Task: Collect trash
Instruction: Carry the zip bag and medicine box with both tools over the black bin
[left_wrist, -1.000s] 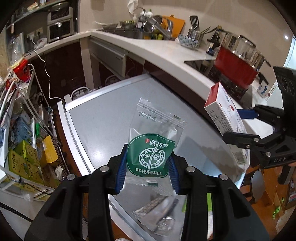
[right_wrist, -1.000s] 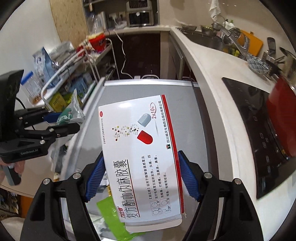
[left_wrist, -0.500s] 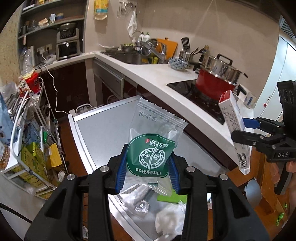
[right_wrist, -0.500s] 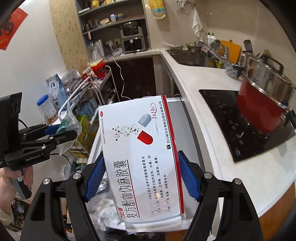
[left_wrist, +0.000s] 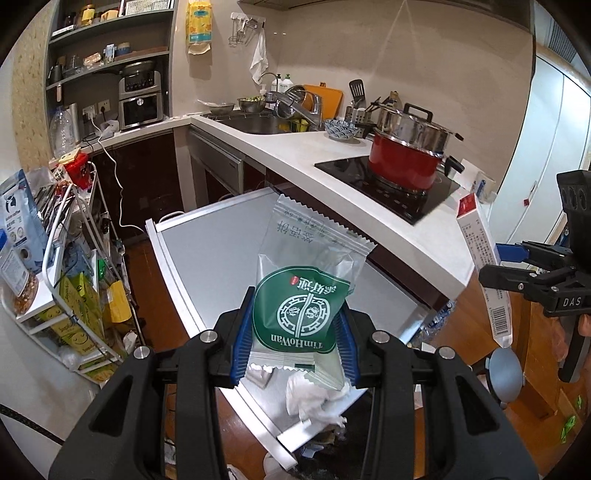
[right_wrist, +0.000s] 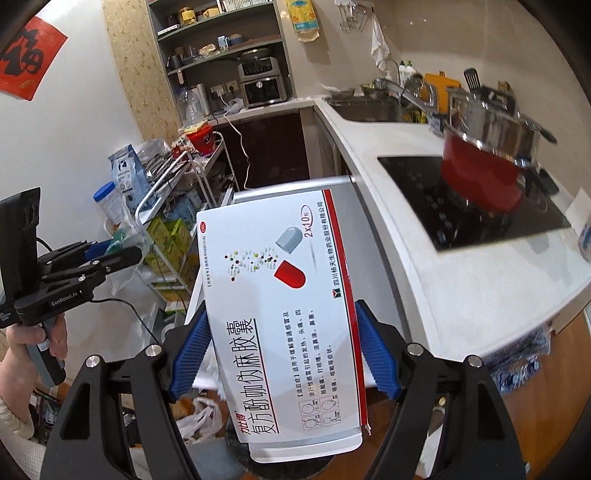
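My left gripper (left_wrist: 295, 343) is shut on a clear snack wrapper with a green round label (left_wrist: 304, 291), held up above the near end of the grey table (left_wrist: 214, 251). My right gripper (right_wrist: 282, 354) is shut on a white medicine box with a red stripe and capsule picture (right_wrist: 280, 306). The box also shows edge-on at the right of the left wrist view (left_wrist: 484, 258), held by the right gripper (left_wrist: 498, 258). The left gripper with the wrapper shows at the left of the right wrist view (right_wrist: 110, 251). Crumpled white tissue (left_wrist: 314, 395) lies below the wrapper.
A white counter (left_wrist: 332, 170) with a black hob and a red pot (left_wrist: 406, 158) runs along the table's right. A cluttered wire rack (left_wrist: 74, 258) stands left. A sink (left_wrist: 255, 125) is at the back. A dark bin opening with trash (left_wrist: 332, 443) lies below the table's near end.
Both grippers have pulled back and risen from over the table, still holding the wrapper and the box. The view now takes in the whole kitchen, and the table's near end and tissue appear below.
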